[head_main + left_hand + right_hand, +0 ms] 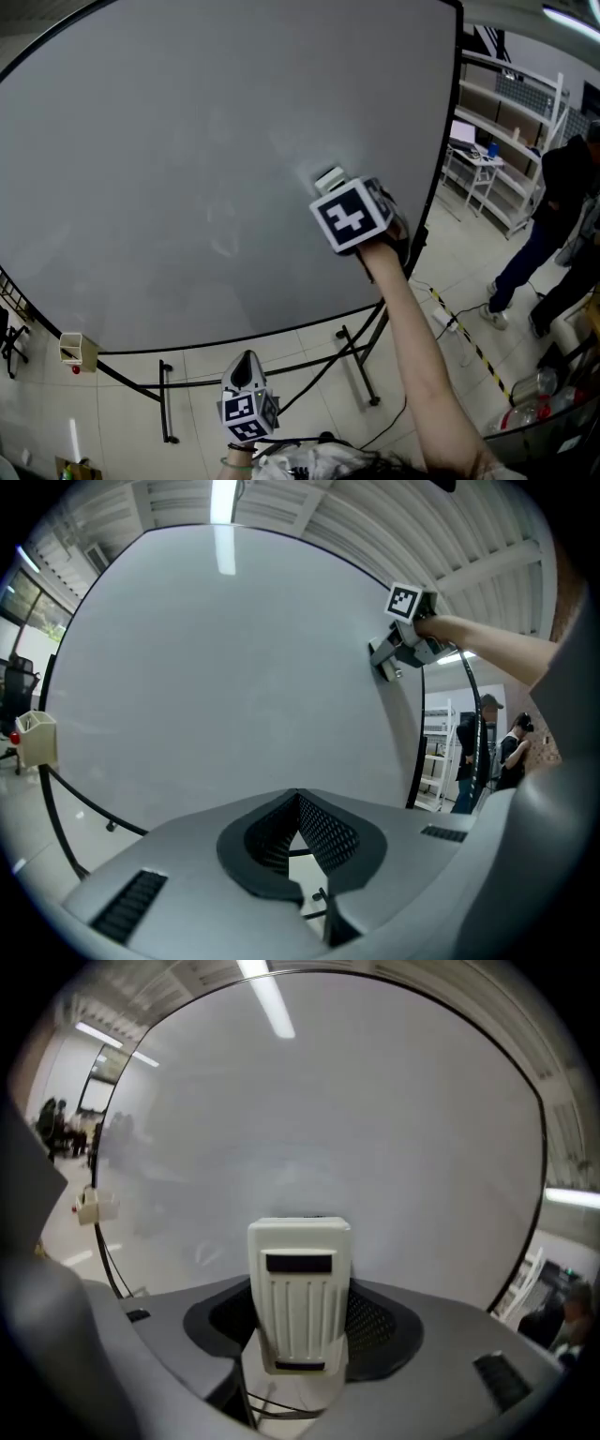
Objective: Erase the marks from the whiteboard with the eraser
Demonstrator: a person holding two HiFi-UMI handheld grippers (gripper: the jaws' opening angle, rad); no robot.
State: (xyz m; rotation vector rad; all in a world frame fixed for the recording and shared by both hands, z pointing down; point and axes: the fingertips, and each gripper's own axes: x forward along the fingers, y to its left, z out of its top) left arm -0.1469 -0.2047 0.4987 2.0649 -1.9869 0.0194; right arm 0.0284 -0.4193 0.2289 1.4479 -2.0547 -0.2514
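Note:
A large whiteboard [187, 169] fills the head view, and faint grey smudges [225, 230] remain near its middle. My right gripper [336, 186] is shut on a white ribbed eraser [329, 178], whose front end rests against the board's right part. In the right gripper view the eraser [300, 1288] stands upright between the jaws of the right gripper [300, 1335], with the board [328, 1119] close ahead. My left gripper [246, 360] hangs low below the board, shut and holding nothing. Its jaws [298, 808] point at the board [216, 686], and the right gripper [389, 658] shows at that view's upper right.
The board stands on a black frame with legs [356, 366] on a tiled floor. A small pale box [75, 349] hangs on the frame's lower left. White shelves [506, 112] and standing people [553, 206] are at the right, and a cable [459, 328] runs over the floor.

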